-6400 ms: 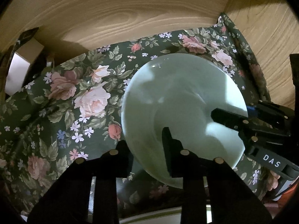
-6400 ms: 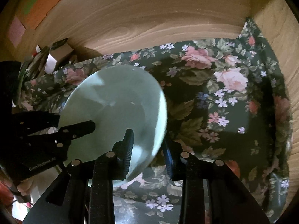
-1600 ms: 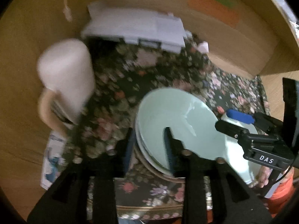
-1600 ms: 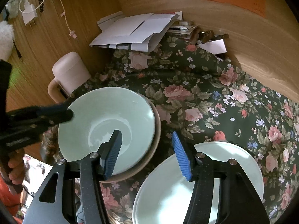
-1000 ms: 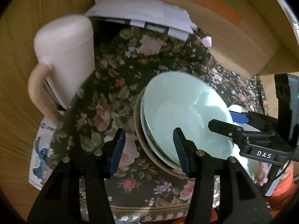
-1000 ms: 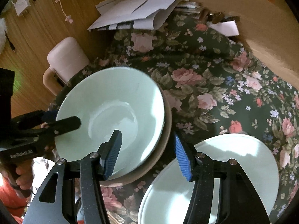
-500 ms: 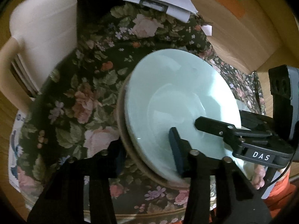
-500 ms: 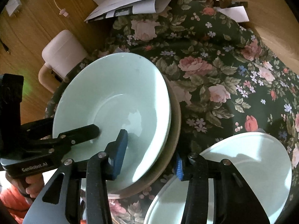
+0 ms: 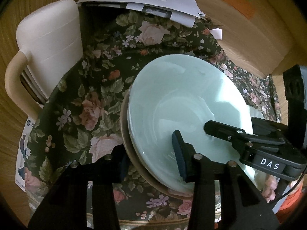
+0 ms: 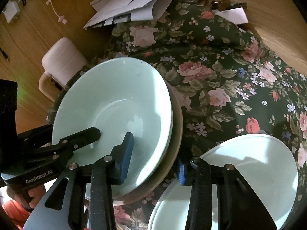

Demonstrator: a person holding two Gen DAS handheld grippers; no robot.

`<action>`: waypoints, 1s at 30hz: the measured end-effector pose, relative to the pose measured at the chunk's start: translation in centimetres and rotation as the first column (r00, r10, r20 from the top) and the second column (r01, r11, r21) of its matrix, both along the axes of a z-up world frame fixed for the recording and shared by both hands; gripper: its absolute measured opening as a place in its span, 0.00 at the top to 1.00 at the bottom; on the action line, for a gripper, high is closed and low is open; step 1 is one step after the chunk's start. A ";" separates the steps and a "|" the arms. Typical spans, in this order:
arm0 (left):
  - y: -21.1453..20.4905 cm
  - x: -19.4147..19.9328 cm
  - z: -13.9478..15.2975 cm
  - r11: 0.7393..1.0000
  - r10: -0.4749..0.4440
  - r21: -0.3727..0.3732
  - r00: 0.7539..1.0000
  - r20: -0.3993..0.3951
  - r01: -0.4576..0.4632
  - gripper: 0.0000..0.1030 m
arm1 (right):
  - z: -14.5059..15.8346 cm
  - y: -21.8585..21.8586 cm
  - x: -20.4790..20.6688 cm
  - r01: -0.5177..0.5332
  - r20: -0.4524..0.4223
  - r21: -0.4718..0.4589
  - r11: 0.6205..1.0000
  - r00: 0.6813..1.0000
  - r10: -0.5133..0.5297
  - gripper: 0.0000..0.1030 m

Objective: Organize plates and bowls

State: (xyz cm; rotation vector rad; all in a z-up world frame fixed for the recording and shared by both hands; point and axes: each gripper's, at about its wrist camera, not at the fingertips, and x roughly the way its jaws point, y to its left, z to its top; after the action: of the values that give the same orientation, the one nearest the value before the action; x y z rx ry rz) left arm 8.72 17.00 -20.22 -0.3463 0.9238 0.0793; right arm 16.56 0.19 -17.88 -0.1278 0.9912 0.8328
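Bowl stack (image 10: 115,103) — mouths up, tilted, round, no long axis

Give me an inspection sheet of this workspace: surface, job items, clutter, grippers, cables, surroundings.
Surface: floral cloth.
Job's things: green bowl stacked on a brown dish; pale plate apart beside it.
Clutter: papers; cream jug.
Grippers: left gripper straddles the stack's rim; right gripper too, jaws closing.
Cables: white cord on the wall.
Surroundings: wood panelling.
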 end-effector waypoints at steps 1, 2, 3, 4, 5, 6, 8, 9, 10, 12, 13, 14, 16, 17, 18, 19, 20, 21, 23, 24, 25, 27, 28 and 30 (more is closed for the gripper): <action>0.0 0.0 0.1 1.000 0.001 -0.004 1.000 0.001 -0.001 0.60 | 0.3 -0.3 0.0 0.004 0.002 0.008 1.000 1.000 -0.004 0.65; 0.0 -0.1 0.3 1.000 0.000 -0.006 1.000 0.004 0.000 0.60 | 0.5 -0.6 -0.1 0.007 0.004 0.014 1.000 1.000 -0.007 0.65; -0.1 -0.1 0.6 1.000 0.000 -0.006 1.000 0.011 0.000 0.60 | 0.7 -0.9 -0.2 0.010 0.009 0.020 1.000 1.000 -0.010 0.65; -0.2 -0.1 0.8 1.000 -0.001 -0.005 1.000 0.019 0.001 0.60 | 1.0 -1.1 -0.3 0.014 0.016 0.025 1.000 1.000 -0.015 0.65; -0.4 -0.2 1.1 1.000 -0.002 -0.002 1.000 0.026 0.002 0.60 | 1.3 -1.4 -0.4 0.020 0.025 0.030 0.999 0.999 -0.021 0.65; -0.6 -0.2 1.4 1.000 -0.004 0.001 0.999 0.034 0.004 0.60 | 1.6 -1.7 -0.6 0.026 0.034 0.035 0.999 0.999 -0.028 0.65; -1.0 -0.3 2.0 1.000 -0.012 0.006 0.999 0.050 0.011 0.60 | 2.1 -2.3 -0.8 0.036 0.046 0.048 0.998 0.998 -0.039 0.65; -1.2 -0.2 2.3 1.000 -0.015 0.008 0.998 0.056 0.014 0.60 | 2.5 -2.8 -0.8 0.042 0.051 0.057 0.997 0.998 -0.045 0.65; -1.4 -0.2 2.7 1.000 -0.018 0.008 0.998 0.064 0.018 0.60 | 2.7 -3.1 -0.9 0.047 0.054 0.063 0.997 0.997 -0.050 0.65; -1.9 -0.3 3.2 1.000 -0.028 0.011 0.997 0.077 0.027 0.60 | 3.3 -3.6 -1.0 0.059 0.067 0.075 0.995 0.996 -0.064 0.65; -2.2 -0.3 3.6 0.999 -0.034 0.014 0.996 0.085 0.033 0.60 | 3.5 -4.0 -1.1 0.064 0.073 0.080 0.995 0.995 -0.070 0.65; -2.5 -0.3 3.9 0.999 -0.039 0.017 0.995 0.091 0.038 0.60 | 3.8 -4.4 -1.2 0.070 0.079 0.086 0.994 0.994 -0.077 0.65; -3.2 -0.2 4.4 0.999 -0.050 0.024 0.993 0.103 0.048 0.60 | 4.4 -5.2 -1.6 0.084 0.091 0.098 0.992 0.992 -0.093 0.65; -3.5 -0.1 4.6 0.998 -0.055 0.026 0.993 0.106 0.052 0.60 | 4.5 -5.5 -1.6 0.089 0.095 0.102 0.991 0.991 -0.099 0.65; -3.9 0.0 4.8 0.998 -0.061 0.027 0.992 0.111 0.059 0.60 | 4.7 -5.9 -1.7 0.095 0.101 0.107 0.990 0.989 -0.106 0.65; -4.2 0.0 5.0 0.998 -0.067 0.026 0.991 0.114 0.065 0.60 | 4.9 -6.3 -1.8 0.102 0.106 0.111 0.989 0.988 -0.114 0.65; -4.4 0.1 5.1 0.997 -0.071 0.025 0.991 0.117 0.068 0.60 | 5.0 -6.7 -1.8 0.109 0.111 0.114 0.988 0.986 -0.121 0.65; -4.8 0.1 5.3 0.997 -0.077 0.026 0.990 0.120 0.074 0.60 | 5.0 -6.9 -1.7 0.113 0.115 0.116 0.987 0.985 -0.126 0.65; -5.5 0.1 5.7 0.996 -0.090 0.030 0.988 0.129 0.087 0.60 | 5.3 -8.0 -1.9 0.125 0.124 0.122 0.985 0.982 -0.140 0.65; -5.9 0.1 5.8 0.995 -0.096 0.032 0.987 0.132 0.093 0.60 | 5.5 -8.2 -1.9 0.130 0.126 0.124 0.984 0.981 -0.145 0.65; -6.4 0.2 6.0 0.994 -0.104 0.033 0.985 0.135 0.100 0.60 | 5.6 -8.6 -2.0 0.135 0.128 0.126 0.983 0.980 -0.151 0.65; -7.0 0.1 6.2 0.993 -0.116 0.035 0.984 0.137 0.113 0.60 | 5.9 -9.5 -2.1 0.147 0.132 0.131 0.980 0.977 -0.164 0.66; -7.5 0.2 6.3 0.992 -0.126 0.037 0.982 0.138 0.122 0.60 | 6.0 -9.9 -2.1 0.152 0.134 0.134 0.979 0.976 -0.170 0.65; -8.3 0.2 6.6 0.990 -0.141 0.041 0.980 0.140 0.136 0.60 | 6.2 -10.8 -2.3 0.164 0.138 0.136 0.977 0.974 -0.183 0.65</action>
State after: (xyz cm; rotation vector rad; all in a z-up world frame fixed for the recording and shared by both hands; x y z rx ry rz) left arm 8.88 8.67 -13.67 -0.2545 0.8015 -0.0586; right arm 14.21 -10.59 -11.70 0.0037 0.7952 0.7112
